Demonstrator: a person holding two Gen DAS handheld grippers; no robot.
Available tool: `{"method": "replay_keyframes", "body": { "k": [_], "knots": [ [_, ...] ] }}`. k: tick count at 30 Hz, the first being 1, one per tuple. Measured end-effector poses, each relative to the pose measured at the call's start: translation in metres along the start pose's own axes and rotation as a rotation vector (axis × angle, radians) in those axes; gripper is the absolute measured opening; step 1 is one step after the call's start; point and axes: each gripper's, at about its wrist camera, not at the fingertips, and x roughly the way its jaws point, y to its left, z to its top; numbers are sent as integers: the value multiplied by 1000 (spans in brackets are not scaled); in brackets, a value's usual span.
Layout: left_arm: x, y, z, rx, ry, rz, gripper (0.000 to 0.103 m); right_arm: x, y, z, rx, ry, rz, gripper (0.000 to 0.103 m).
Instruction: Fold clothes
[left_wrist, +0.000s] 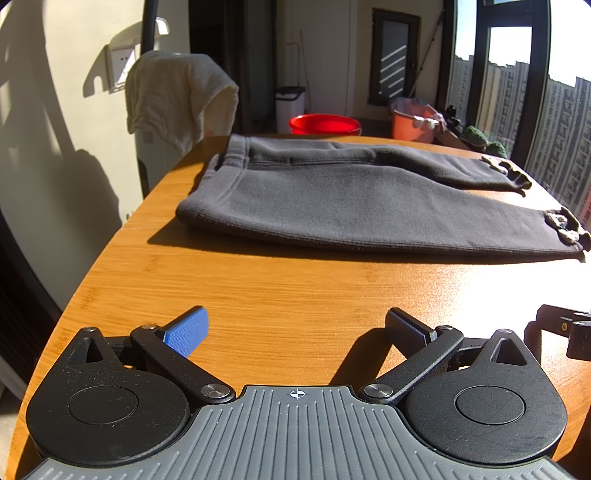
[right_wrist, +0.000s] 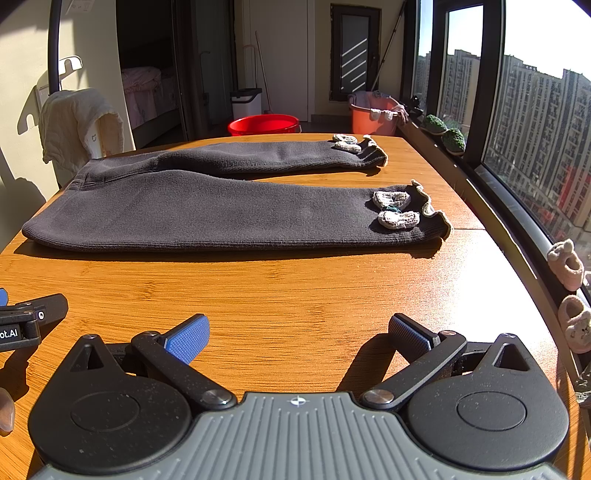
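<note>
Trousers (right_wrist: 207, 210) flat across bench (right_wrist: 295, 288).
Waistband left, leg cuffs right; both grippers sit before them, left gripper (left_wrist: 295, 332) beside right gripper (right_wrist: 297, 336).

1. The left two-finger gripper (left_wrist: 295, 334), black with ribbed blue finger pads (left_wrist: 186, 332), has its jaws spread wide and grips nothing.
2. The right two-finger gripper (right_wrist: 298, 338), of the same black build with blue pads (right_wrist: 188, 339), is likewise spread wide, nothing between its fingers.
3. Both sit low and level, side by side, pointing forward.
</note>
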Motion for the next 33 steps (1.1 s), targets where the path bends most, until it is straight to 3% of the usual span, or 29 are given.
{"method": "replay_keyframes", "body": {
  "k": [33],
  "knots": [
    [0,-2,1,-2,2,9,103,0,1,0,-4,6,-9,103]
  ]
}}
